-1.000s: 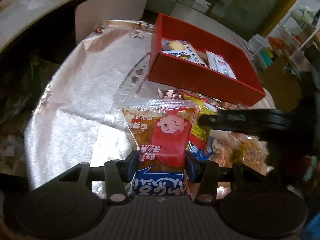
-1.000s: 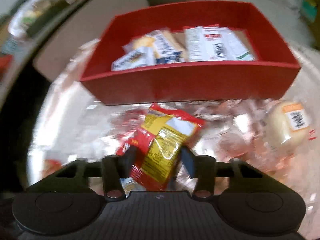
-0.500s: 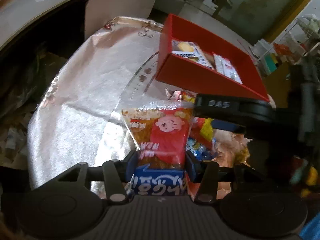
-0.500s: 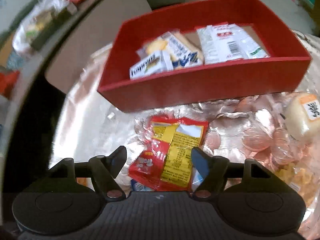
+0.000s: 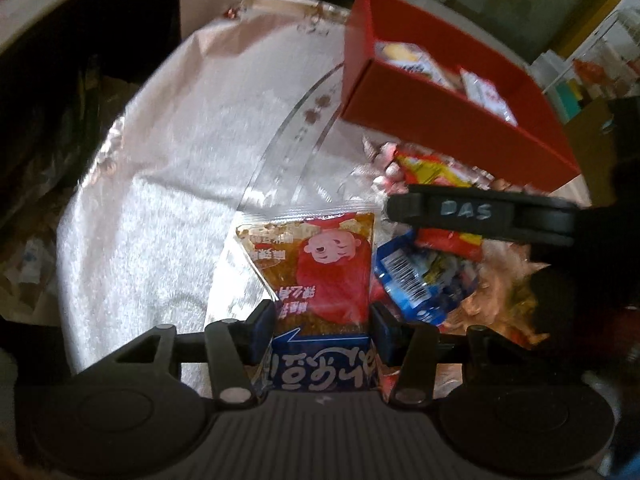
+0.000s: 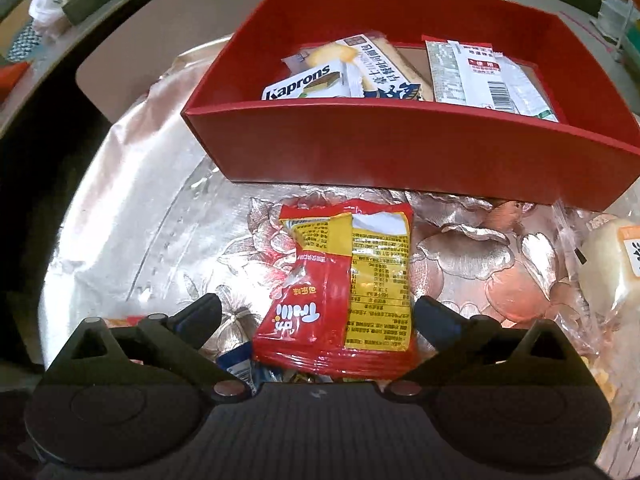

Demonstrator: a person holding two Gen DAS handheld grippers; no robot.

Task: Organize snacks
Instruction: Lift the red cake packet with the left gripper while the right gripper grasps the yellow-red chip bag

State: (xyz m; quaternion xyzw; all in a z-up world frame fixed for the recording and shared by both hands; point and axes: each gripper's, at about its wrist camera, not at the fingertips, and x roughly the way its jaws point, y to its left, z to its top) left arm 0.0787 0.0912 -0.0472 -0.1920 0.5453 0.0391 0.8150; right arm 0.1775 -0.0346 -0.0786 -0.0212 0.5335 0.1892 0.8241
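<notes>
Starting at the left of the left wrist view, we see the table (image 5: 160, 208) under a shiny silver cloth, bare there, which we judge leaves room for sorting. At lower centre our left hand-held gripper (image 5: 322, 316) is closed on a snack packet with a red cartoon face (image 5: 320, 264), its pads pressing both side edges so the packet stands up between them, off the cloth; we take it that it is held this way to be carried to the box. To the right of it lies a blue packet (image 5: 412, 280) in the loose heap, and above that the dark body of the other tool crosses the frame. In the upper right sits the red box (image 5: 440, 120), where the sorted snacks go.

In the right wrist view, the same cloth fills the left side. At lower centre our right hand-held gripper (image 6: 316, 316) has its jaws opening wide, and the red and yellow packet (image 6: 348, 280) lies between them on the table, touched by neither pad (it looks set down just in front of the box, not in it). Above it the red box (image 6: 400, 152) holds a Kaprons packet (image 6: 304, 86) and a white packet with a barcode (image 6: 480, 76). At the far right edge lies a pale wrapped bun (image 6: 608, 264), well apart from the jaws
</notes>
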